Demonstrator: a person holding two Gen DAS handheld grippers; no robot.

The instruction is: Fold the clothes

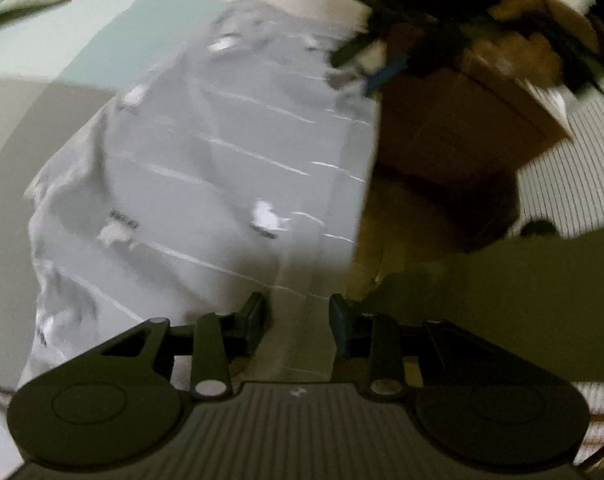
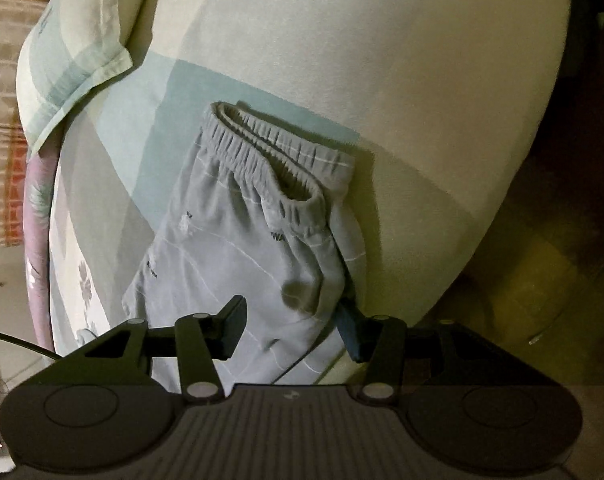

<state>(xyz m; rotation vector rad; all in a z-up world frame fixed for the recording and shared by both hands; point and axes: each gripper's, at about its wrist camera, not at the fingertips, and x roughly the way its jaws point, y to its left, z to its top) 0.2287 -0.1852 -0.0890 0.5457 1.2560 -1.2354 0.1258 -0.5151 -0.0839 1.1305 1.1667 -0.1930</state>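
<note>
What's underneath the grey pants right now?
The grey pants lie on a bed sheet with cream, teal and grey blocks. Whatever sits directly beneath the fabric is covered and cannot be seen.

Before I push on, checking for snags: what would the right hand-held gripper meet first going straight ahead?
Probably the grey shorts, lying between the right hand-held gripper fingers on the bedsheet; depth is unclear.

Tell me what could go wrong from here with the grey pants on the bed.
1. The grey pants lie close to the bed edge; a tug that way could slide them off.
2. The right gripper stands open around bunched cloth below the waistband; closing there may catch a single layer and skew the fold.
3. The left gripper view is blurred, so its grab point is uncertain.
</note>
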